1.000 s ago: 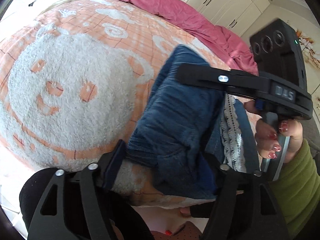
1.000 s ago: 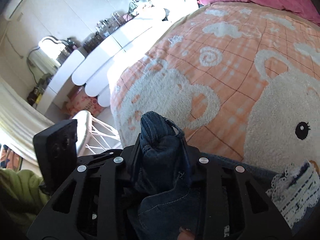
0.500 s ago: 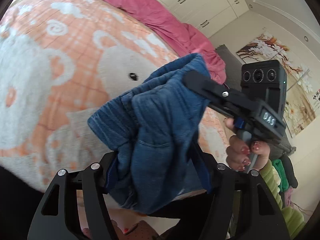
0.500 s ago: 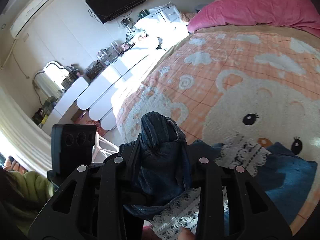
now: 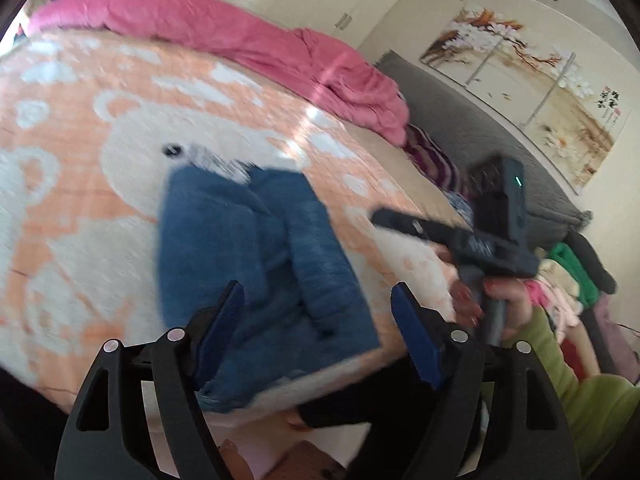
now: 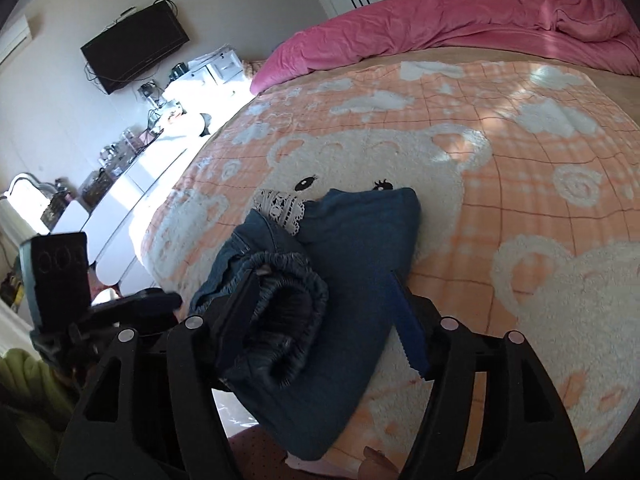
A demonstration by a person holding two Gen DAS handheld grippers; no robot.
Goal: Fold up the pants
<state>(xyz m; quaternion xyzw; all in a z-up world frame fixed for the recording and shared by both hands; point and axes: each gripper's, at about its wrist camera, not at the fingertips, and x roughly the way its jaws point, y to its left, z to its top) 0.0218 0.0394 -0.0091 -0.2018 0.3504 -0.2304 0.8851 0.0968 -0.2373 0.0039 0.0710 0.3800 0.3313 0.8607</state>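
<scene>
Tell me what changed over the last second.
Both grippers let go: the jeans, lifted and pinched before, now lie folded on the bear blanket. The right gripper jaws have just been opening, waistband loose between them; the left gripper is open. Bedding unchanged.

Both cameras ride on hand-held grippers and look forward and downward along their own fingers at the bed point(image 5: 80, 208), from close above its near edge. The left wrist view faces up the bed towards the headboard point(image 5: 460, 120) and painting point(image 5: 532, 92). The right wrist view faces towards the TV point(image 6: 134, 54) and dresser point(image 6: 132, 184). Both take in the pants point(image 5: 256, 264) point(image 6: 360, 280), the blanket point(image 6: 520, 208) and the pink quilt point(image 5: 240, 44) point(image 6: 460, 28), and each shows the other gripper at its edge.
</scene>
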